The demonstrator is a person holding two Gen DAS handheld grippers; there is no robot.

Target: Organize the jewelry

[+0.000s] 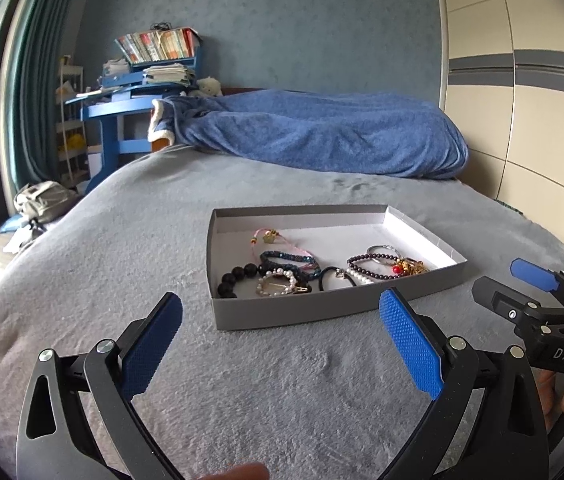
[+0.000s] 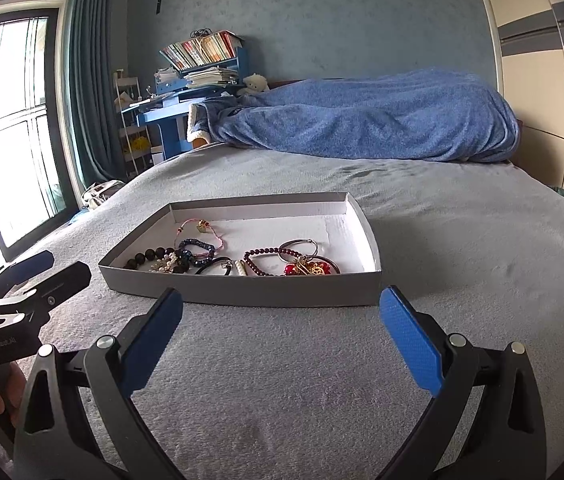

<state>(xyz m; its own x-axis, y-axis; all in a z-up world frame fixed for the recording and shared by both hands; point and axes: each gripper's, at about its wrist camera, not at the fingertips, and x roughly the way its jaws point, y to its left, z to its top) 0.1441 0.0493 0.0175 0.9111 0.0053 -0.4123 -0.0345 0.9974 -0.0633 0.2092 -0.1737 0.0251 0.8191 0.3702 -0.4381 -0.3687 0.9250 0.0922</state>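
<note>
On the grey plush bed (image 2: 442,280), the shallow grey cardboard tray (image 2: 241,292) holds tangled bead bracelets (image 1: 282,272); left gripper (image 1: 282,344) and right gripper (image 2: 282,344) hover short of it, jaws spread, empty.

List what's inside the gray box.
The gray box holds bracelets: black beads, pearls, dark purple beads, a pink cord. Its near wall hides the front floor.

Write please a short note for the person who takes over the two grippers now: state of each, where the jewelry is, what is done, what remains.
Left hand-held gripper: open, empty, above the grey bedcover.
Right hand-held gripper: open, empty, short of the tray.
Jewelry: all in the shallow grey tray, heaped toward its near side: black bead bracelet, pink cord bracelet, dark red bead bracelet.
Done: nothing grasped.
Left: separate and arrange the pieces.
</note>
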